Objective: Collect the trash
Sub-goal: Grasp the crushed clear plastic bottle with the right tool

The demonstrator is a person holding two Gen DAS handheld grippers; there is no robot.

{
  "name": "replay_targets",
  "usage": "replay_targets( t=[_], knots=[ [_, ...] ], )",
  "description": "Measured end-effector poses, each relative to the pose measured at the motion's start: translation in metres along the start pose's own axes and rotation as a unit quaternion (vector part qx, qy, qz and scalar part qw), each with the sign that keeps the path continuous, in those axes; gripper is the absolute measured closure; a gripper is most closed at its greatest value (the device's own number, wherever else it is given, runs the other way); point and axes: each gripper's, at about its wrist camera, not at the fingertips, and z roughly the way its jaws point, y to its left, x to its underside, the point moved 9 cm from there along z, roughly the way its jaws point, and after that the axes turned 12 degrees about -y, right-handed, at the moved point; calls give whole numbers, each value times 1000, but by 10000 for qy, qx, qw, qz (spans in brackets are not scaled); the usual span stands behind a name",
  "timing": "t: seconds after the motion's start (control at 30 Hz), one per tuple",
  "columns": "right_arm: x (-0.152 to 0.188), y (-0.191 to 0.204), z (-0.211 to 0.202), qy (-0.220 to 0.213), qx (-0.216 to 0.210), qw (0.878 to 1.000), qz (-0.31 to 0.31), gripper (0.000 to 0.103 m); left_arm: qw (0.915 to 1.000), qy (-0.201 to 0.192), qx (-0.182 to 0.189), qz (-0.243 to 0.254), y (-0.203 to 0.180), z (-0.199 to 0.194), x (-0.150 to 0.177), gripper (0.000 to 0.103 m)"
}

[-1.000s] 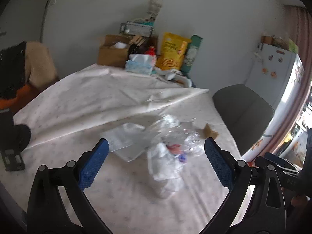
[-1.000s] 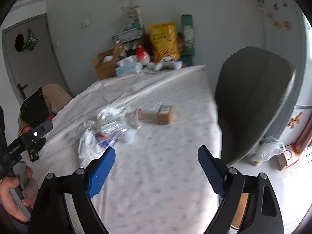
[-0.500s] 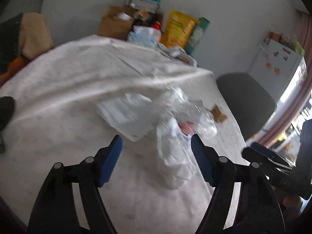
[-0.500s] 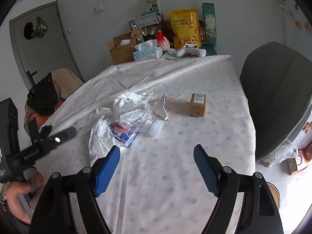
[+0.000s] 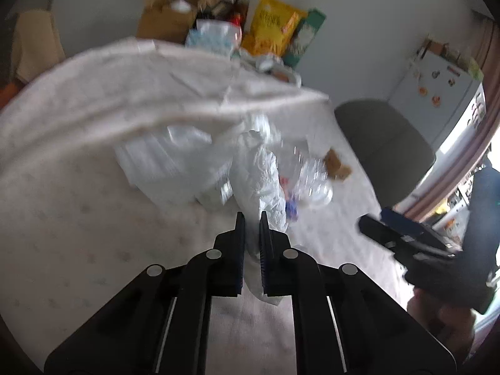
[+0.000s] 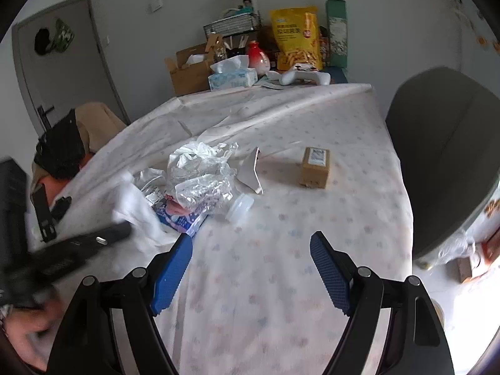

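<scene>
Trash bag (image 5: 259, 175), white, mid-frame on the table (image 5: 78, 218): left gripper (image 5: 251, 218) went from spread to pinched on its edge, bag secured; right gripper (image 6: 250, 250) stays spread, unladen.

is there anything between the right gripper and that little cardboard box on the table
Nothing visible does. The right gripper is open above bare tablecloth, and the small cardboard box stands alone ahead of it. The crumpled clear plastic lies off to the left, outside that path.
</scene>
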Motion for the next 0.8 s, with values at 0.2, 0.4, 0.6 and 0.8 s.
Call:
replay_targets(
  t=[0.2,0.4,0.6,0.8],
  knots=[
    [2,13,30,285,-73,9976,-623,26,9985,-422,-331,-109,21,-20,-27,94],
    [0,19,50,460,-274,9926,-1088,21,9969,-557,-490,-245,40,-27,-34,94],
    [-7,30,71,461,-722,9859,-1436,25,9957,-614,-581,-373,52,-25,-37,94],
    [-13,41,82,369,-993,9811,-1622,36,9957,-531,-626,-426,58,-17,-32,94]
  ],
)
